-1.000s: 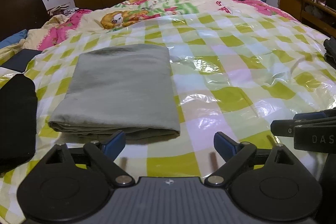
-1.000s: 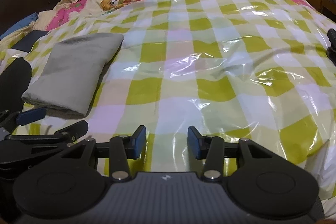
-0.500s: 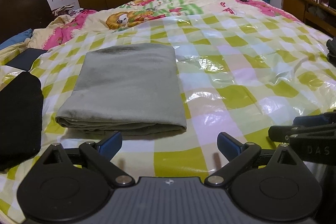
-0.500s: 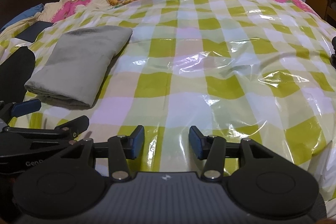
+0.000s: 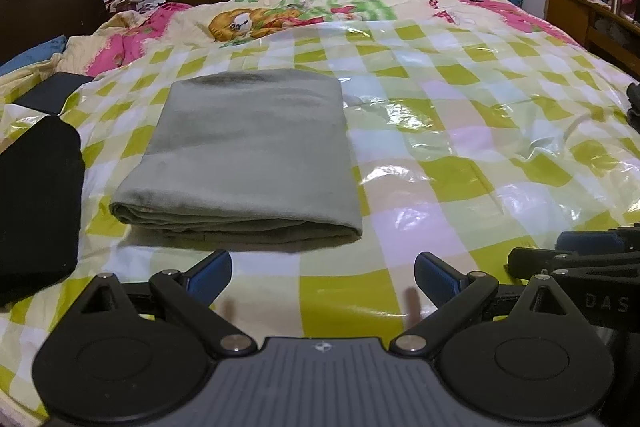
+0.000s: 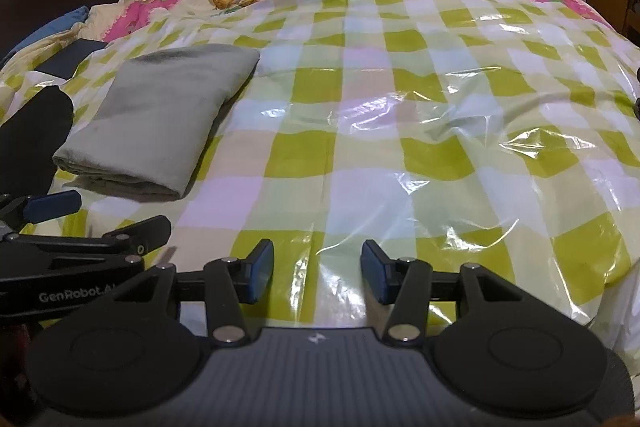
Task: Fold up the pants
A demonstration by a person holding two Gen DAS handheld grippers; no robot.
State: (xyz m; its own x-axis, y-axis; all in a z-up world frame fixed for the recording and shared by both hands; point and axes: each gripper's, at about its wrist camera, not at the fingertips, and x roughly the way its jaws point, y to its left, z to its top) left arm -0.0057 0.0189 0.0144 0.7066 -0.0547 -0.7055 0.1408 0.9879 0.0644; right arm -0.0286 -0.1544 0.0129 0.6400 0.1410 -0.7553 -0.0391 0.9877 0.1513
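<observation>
The grey-green pants (image 5: 248, 155) lie folded into a neat rectangle on the checked plastic sheet (image 5: 460, 147) over the bed. They also show at the left in the right wrist view (image 6: 160, 123). My left gripper (image 5: 322, 277) is open and empty, just short of the fold's near edge. My right gripper (image 6: 317, 277) is open and empty over bare sheet, to the right of the pants. Each gripper shows at the edge of the other's view.
A black folded garment (image 5: 36, 203) lies left of the pants, and a dark flat item (image 5: 56, 93) beyond it. A cartoon quilt (image 5: 304, 15) covers the far bed. A wooden dresser (image 5: 592, 19) stands at the right, wardrobes and a door behind.
Both grippers have drawn back and risen a little, so the folded pants sit slightly farther and more centred. The right gripper has opened wider. The pants have not moved.
</observation>
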